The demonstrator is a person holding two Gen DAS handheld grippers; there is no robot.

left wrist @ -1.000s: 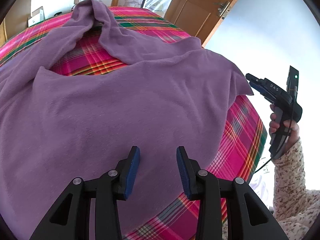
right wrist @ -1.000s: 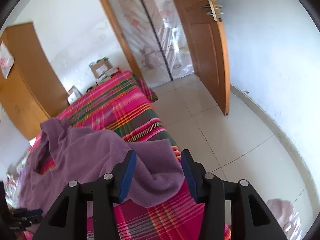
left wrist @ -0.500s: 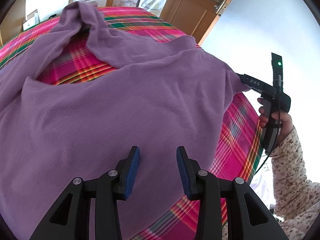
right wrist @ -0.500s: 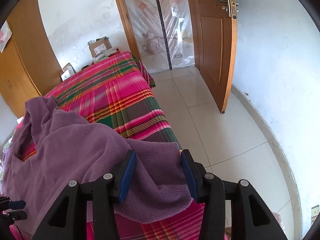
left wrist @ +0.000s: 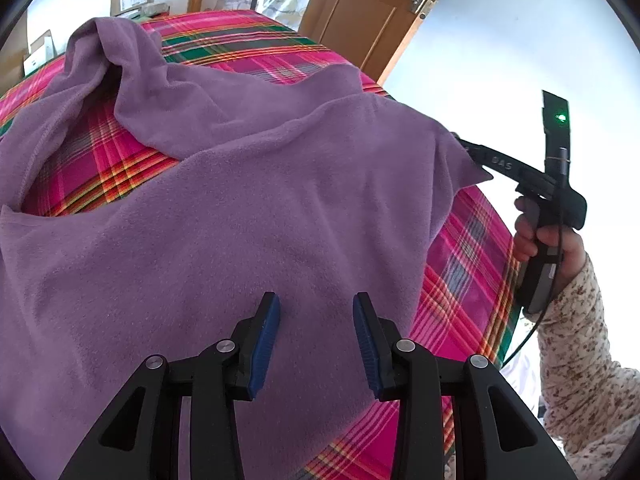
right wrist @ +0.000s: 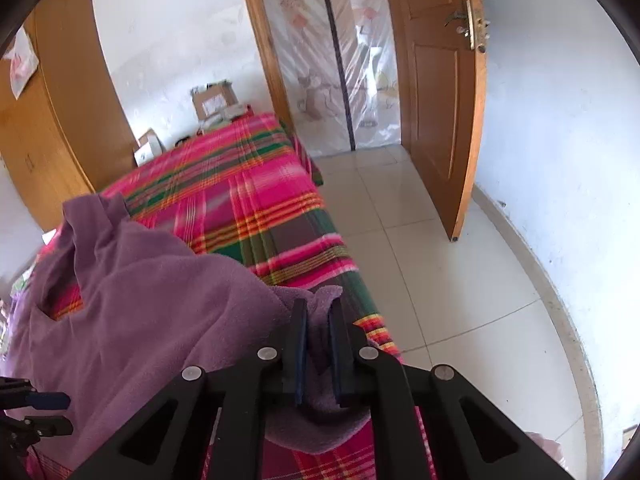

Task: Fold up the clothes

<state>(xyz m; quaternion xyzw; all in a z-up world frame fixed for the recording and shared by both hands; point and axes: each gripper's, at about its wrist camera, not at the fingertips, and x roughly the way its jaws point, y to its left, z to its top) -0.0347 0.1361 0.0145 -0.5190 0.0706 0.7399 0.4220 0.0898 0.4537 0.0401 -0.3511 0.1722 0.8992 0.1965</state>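
A purple fleece garment (left wrist: 224, 216) lies spread over a bed covered with a pink, green and orange plaid blanket (left wrist: 240, 42), filling most of the left wrist view from the left edge to the centre right. Its far part is bunched into a raised fold at the upper left of that frame, and a patch of plaid shows through an opening at the middle left. At the bottom centre, the left gripper (left wrist: 316, 336) hovers over the near part of the fleece with its 2 blue-padded fingers (left wrist: 265, 338) spread wide, nothing between them. At the right edge of the same frame a hand (left wrist: 548, 240) in a floral-print sleeve (left wrist: 576, 352) grips the handle of the other tool, whose tip meets the garment's right corner. In the right wrist view, the right gripper (right wrist: 318, 344) sits at the bottom centre with its jaws drawn narrow, pinching a fold of the purple fleece at the garment's corner, close to the bed's edge; a flap of the fabric hangs below the fingers. The rest of the garment spreads toward the lower left of that frame. Beyond the bed, a white tiled floor (right wrist: 440, 280) runs to an open wooden door (right wrist: 440, 92) at the upper right, and cardboard boxes (right wrist: 214, 100) sit at the bed's far end, upper centre.
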